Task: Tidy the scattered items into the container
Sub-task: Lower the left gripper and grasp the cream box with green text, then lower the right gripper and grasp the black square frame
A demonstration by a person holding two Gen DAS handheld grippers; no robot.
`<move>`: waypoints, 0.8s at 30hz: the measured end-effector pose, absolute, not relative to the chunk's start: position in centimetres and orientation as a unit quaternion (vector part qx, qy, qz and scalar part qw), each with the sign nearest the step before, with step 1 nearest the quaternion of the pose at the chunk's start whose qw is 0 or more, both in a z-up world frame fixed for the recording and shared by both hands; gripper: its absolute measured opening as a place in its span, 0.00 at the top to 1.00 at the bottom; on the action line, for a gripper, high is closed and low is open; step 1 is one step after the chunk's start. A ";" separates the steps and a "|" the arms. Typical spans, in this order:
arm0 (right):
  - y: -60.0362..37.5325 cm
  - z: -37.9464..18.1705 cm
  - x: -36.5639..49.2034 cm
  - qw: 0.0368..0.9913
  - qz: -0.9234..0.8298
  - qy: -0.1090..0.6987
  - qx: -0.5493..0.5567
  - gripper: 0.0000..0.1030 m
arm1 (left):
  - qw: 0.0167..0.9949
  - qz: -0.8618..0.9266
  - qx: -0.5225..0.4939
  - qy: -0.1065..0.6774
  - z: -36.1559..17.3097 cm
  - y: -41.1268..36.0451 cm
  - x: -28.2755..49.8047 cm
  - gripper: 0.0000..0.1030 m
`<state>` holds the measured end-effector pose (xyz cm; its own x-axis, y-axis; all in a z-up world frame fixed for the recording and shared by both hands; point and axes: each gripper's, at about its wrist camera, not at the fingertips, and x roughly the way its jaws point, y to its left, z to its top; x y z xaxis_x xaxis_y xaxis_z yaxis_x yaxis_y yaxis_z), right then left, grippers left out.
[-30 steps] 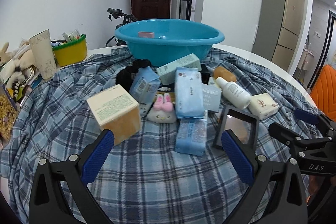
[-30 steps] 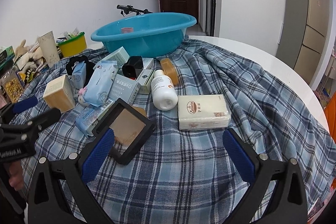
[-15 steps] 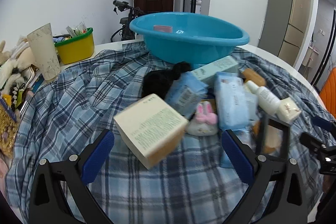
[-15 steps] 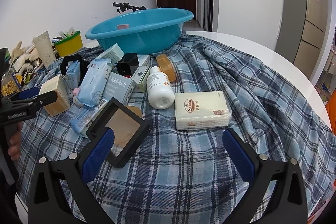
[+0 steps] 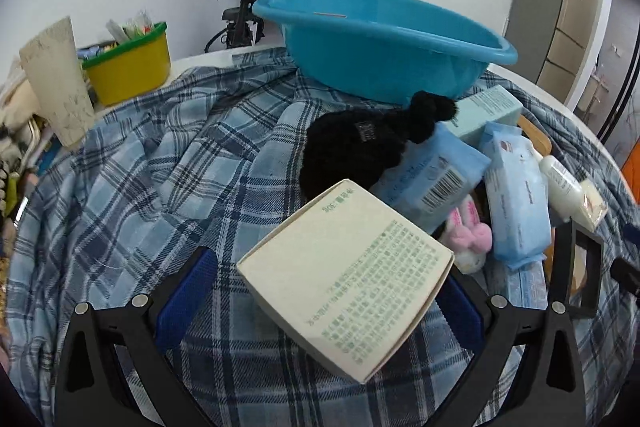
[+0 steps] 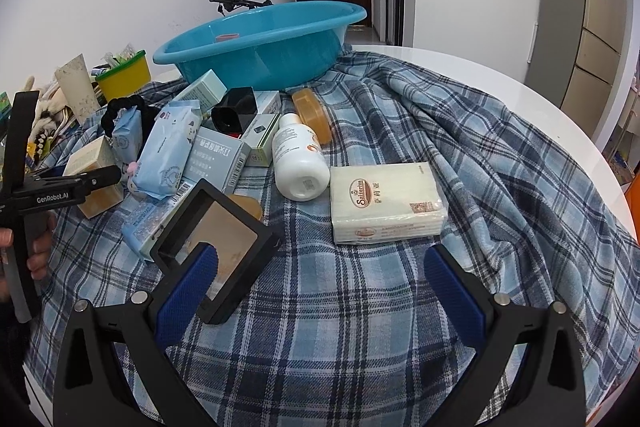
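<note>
Your left gripper is spread wide with the cream box sitting right between the blue pads. The pad on one side is clearly off the box, and the other pad is half hidden behind its corner, so I can't tell if that side touches. Not clamped, anyway. The box has green print on top and is turned corner-on to you, resting on the blue plaid cloth.

Just behind the box there's a black fuzzy scrunchie, a light blue tissue pack with a barcode, a longer pack of wipes and a little pink bunny plush wedged between them. The blue basin sits at the far end of the pile, on the cloth, with something small and flat inside it.

Your right gripper is also wide open, hovering low over the cloth with nothing in it. Its left pad overlaps a black-framed mirror lying tilted on the pile, though whether they touch is unclear. Just ahead on the other side lies a white napkin pack, and next to that a white lotion bottle on its side, cap end toward the basin. From this view you can see your hand holding the left tool near the cream box.
</note>
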<state>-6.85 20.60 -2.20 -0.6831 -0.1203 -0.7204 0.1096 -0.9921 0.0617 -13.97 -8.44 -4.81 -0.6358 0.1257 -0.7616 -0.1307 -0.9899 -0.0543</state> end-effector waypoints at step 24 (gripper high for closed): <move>20.5 -2.2 -5.7 0.090 -0.912 -0.005 0.400 0.01 | 0.103 0.919 -0.380 0.036 -1.5 -3.1 -5.4 0.21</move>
